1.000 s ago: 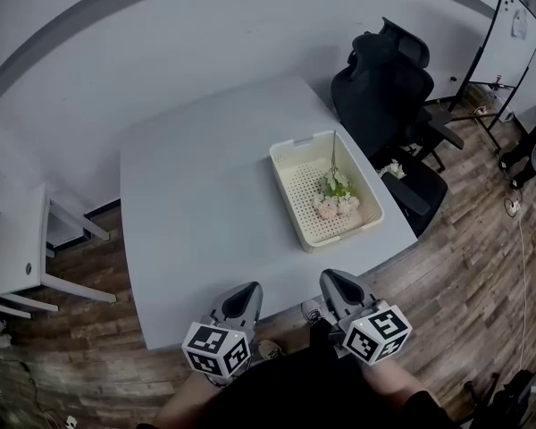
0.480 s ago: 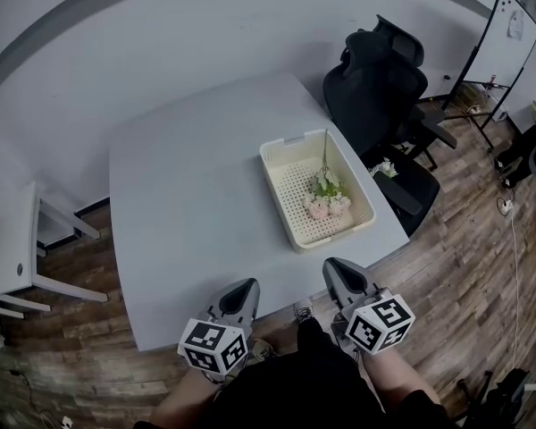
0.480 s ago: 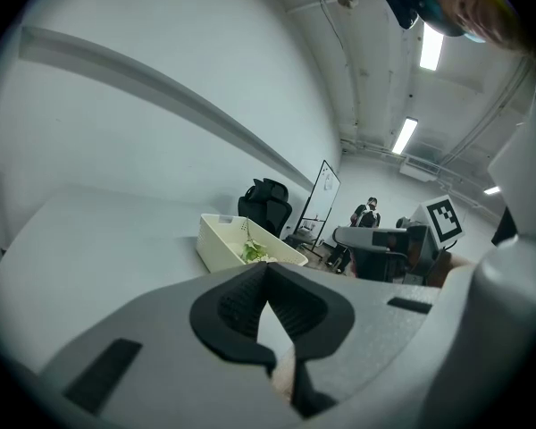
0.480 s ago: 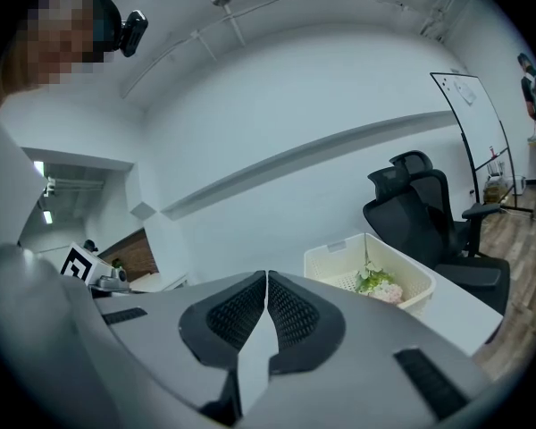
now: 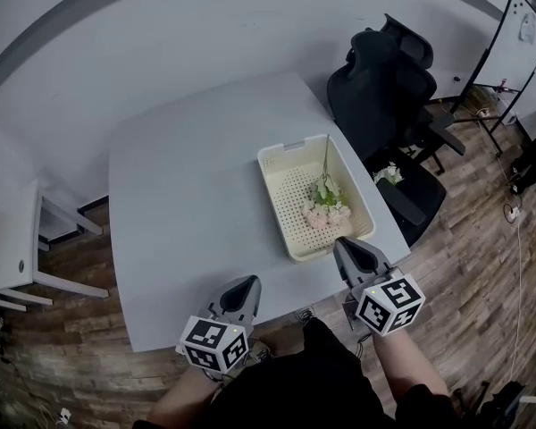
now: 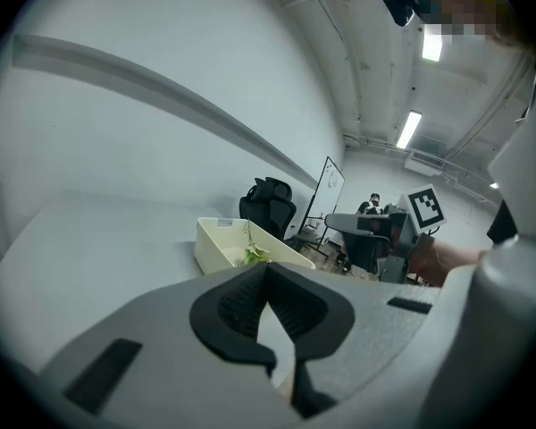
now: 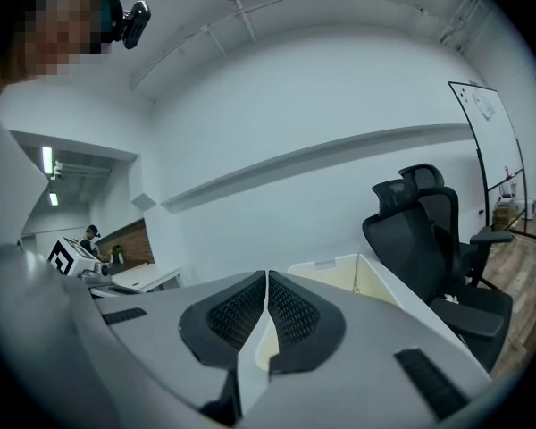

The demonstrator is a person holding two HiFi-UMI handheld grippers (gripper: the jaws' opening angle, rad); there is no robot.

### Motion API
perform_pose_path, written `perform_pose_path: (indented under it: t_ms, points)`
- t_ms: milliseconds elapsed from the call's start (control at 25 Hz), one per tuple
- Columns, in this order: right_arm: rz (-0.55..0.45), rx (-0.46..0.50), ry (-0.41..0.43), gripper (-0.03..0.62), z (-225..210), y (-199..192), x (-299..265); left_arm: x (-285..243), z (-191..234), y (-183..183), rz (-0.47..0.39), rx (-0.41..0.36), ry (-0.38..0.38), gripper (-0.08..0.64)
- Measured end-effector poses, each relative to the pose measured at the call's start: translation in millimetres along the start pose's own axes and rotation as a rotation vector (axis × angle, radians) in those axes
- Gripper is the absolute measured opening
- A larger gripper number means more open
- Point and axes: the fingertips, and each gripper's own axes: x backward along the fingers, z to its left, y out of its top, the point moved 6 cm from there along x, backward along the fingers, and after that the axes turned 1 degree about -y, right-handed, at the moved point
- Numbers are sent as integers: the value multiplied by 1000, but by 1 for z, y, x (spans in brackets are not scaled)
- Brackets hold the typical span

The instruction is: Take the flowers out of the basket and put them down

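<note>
Flowers (image 5: 324, 206) lie just beyond the right gripper (image 5: 347, 247), whose jaws are pressed together on nothing, at the near rim of the basket (image 5: 270, 186). The blooms sit toward the basket's near end, and the stem runs away to its far end. The left gripper (image 5: 244, 286), likewise closed and empty, hangs at the table's (image 5: 188, 195) near edge, well to the left, so the right hand is nearer.

The head view looks steeply down from high up and takes in the whole worktop (image 5: 188, 195). Each gripper view sits low by the near edge and looks almost level across it. All three show the basket (image 5: 272, 199) and the black chair (image 5: 384, 88).
</note>
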Motion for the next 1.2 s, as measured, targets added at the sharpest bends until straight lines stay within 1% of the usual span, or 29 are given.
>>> perform_pose_path:
  t_ms: [320,560,800,920,1040,1120,1200]
  points:
    - [46,35,65,26,-64,18,-40,-52,-8,17,-3,19,59,6]
    - [113,86,118,26,-114,24,-74,-107,-19,26,10,26,60,8]
    - [191,186,175,26,-154,31,-114,-161,-22,37,19,38,54,6]
    - [237,253,216,26,-169,35,-136,-184,-23,42,26,53,49,8]
    - [290,344,269,26,-181,35,-157,-206,-25,45,36,69,42,6]
    - [327,426,299,26,-187,33,-171,-218,-26,46,49,76,39,6]
    - [368,535,328,28,-193,30,-184,-228,-27,47,62,76,37,8]
